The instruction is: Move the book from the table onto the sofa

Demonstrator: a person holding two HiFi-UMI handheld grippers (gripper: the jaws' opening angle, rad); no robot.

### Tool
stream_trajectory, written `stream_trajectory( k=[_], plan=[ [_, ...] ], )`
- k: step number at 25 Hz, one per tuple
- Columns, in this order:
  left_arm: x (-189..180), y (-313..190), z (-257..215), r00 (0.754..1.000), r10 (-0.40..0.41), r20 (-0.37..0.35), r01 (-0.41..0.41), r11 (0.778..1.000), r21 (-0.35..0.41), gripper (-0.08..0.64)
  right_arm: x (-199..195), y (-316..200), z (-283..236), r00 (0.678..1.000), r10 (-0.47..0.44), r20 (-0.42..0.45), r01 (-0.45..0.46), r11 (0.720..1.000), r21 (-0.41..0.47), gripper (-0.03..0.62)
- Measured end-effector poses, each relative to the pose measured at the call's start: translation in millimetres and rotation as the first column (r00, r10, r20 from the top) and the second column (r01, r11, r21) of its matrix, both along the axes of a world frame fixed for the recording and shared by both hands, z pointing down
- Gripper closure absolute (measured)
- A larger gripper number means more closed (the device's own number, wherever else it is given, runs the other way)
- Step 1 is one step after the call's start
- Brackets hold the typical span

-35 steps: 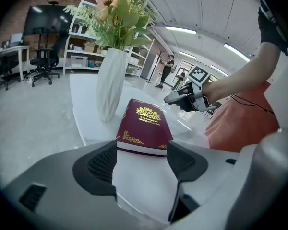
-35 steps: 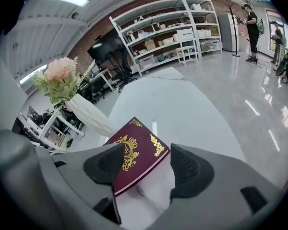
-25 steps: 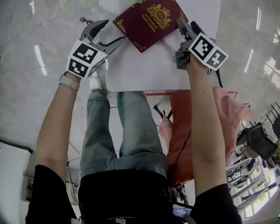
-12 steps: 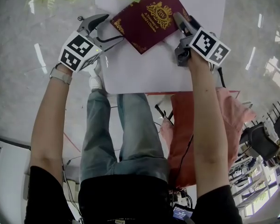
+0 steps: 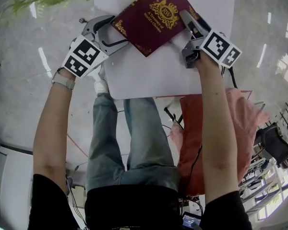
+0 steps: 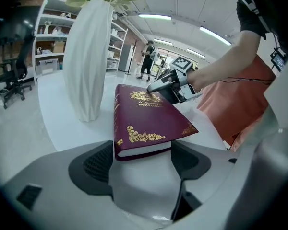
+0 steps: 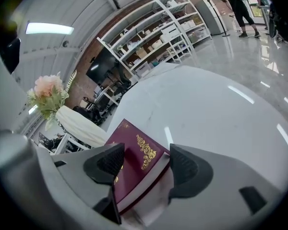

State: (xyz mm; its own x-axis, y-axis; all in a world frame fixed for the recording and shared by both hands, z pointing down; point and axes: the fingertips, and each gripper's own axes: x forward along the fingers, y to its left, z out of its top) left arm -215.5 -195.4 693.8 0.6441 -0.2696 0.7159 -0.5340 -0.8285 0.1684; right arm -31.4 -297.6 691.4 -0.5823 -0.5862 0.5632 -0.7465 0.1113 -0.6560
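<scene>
**Seat both tongs deeper before squeezing**

The book (image 5: 151, 18) lies closed, cover up, on the white surface (image 5: 149, 71), near the vase (image 6: 89, 56). It is not yet lifted. The left tongs (image 6: 143, 157) stand wide, their jaws having just been opening. The book's near end sits between the pads, but they do not press on it. The right tongs (image 7: 145, 166) are apart too and straddle the far corner, so neither side has a grip yet.

The step in hand looks like setting a two-sided hold. Each pair of tongs meets the book at a corner, and a corner is a wedge, so closing now would likely push the book out or spin it on the smooth top. It seems better to slide both pairs further in until the pads face straight stretches of cover and page block. Then close the two together with equal pressure, so neither shoves the book toward the other.

Keep the left tongs clear of the vase, which looks tall and easy to tip. Raise both ends level, because a sagging end could let the cover fall open during the carry to the sofa.
</scene>
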Motion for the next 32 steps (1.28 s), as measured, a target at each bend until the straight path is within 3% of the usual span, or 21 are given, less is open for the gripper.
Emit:
stream_trajectory(
  k=[7,21,26,32],
  plan=[
    [0.4,1.0,0.3,0.999,-0.003,0.044,0.003,1.0,-0.004,0.193,-0.5,0.7,-0.8,1.0,0.003,-0.031,-0.003,1.0,-0.003,0.299],
    [2.5,2.1,-12.6,0.998,-0.056,0.001,0.056,0.998,0.007,0.195,-1.7,-2.0,-7.0,0.999,0.018,-0.029,-0.019,1.0,-0.001,0.299],
    [-10.7,1.8,-45.2,0.999,-0.049,-0.02,0.049,0.999,0.011,0.196,-13.8,-0.1,-39.1,0.999,0.04,-0.034,-0.04,0.999,0.006,0.299],
    [-1.7,-4.1,-18.3,1.0,-0.01,-0.014,0.01,1.0,0.027,0.196,-1.2,1.5,-13.6,0.997,0.069,-0.04,-0.068,0.998,0.007,0.299]
  ],
)
